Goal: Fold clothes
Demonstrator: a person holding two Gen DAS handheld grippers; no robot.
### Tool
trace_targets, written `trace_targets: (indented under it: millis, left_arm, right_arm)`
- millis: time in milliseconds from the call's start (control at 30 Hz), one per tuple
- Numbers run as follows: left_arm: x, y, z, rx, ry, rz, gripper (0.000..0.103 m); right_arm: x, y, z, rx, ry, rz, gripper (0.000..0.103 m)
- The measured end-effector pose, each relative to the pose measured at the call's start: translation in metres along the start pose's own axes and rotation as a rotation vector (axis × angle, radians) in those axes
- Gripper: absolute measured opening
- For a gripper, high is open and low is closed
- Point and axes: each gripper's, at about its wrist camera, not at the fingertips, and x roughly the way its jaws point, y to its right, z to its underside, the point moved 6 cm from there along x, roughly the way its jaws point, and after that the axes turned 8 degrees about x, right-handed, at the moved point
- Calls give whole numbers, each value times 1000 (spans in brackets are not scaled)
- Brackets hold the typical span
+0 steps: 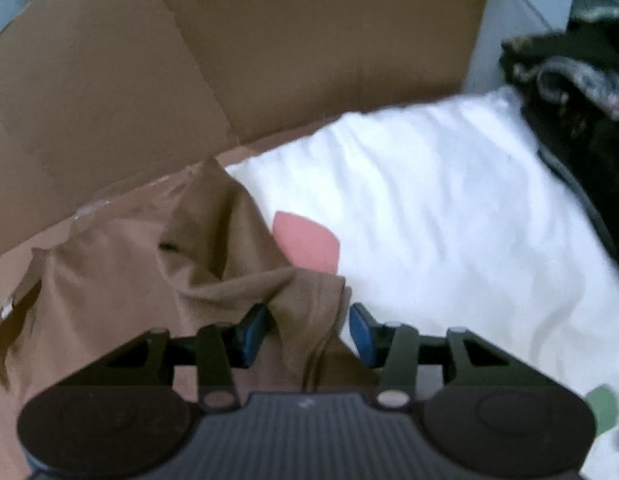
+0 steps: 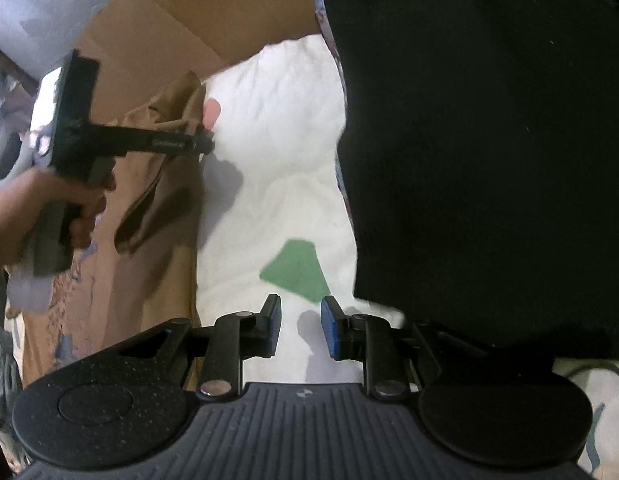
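The left tongs stood apart around a bunched brown garment fold, not clamped. The right tongs gaped empty over the white bedding, garment leftward, nearer the left hand.

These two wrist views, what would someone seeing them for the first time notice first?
Probably the brown garment, bunched up between the open fingers of the left gripper at the left of a white sheet with pink and green patches. Next, the large black cloth filling the right side of the right wrist view, beside the open, empty right gripper. Behind it all stands a cardboard box.
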Motion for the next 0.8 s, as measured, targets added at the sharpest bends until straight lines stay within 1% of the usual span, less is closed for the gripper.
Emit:
trace_targets:
  millis: [67, 100, 167, 200, 233, 300, 367, 500, 600, 633, 700, 733, 800]
  left_arm:
    - [3, -3, -1, 0, -12, -5, 53]
    - [4, -5, -1, 0, -19, -8, 48]
    - [7, -8, -2, 1, -31, -13, 32]
    - [9, -10, -3, 1, -37, -15, 18]
    - [8, -13, -4, -3, -45, -3, 16]
    - [1, -17, -7, 3, -44, 27, 13]
    - [-7, -21, -8, 16, -38, 69, 13]
    - [-23, -31, -10, 42, -2, 156, 12]
    - [-35, -50, -6, -27, 19, 220, 11]
    - [-39, -56, -4, -52, 26, 242, 11]
    - [-46, -71, 2, -120, 32, 285, 11]
    - [-50, -78, 6, -155, 34, 307, 11]
    - [-57, -90, 9, -193, 55, 336, 11]
  right_arm:
    - [-1, 0, 3, -2, 0, 3, 29]
    - [-2, 1, 4, -4, 0, 5, 29]
    - [-3, 1, 7, -6, 1, 8, 29]
    - [-4, 1, 8, -8, 1, 10, 29]
    - [-4, -2, 6, -14, 2, 10, 29]
    - [-6, -7, 2, -27, 4, 11, 29]
    - [-10, -13, -5, -44, 15, 12, 29]
    - [-19, -29, -24, -82, 21, 19, 29]
    - [-26, -47, -40, -136, 11, 21, 29]
    - [-29, -52, -45, -152, 7, 20, 30]
    - [-36, -64, -56, -175, -2, 17, 37]
    - [-39, -70, -62, -182, -7, 16, 38]
    - [-42, -81, -74, -189, -27, 24, 38]
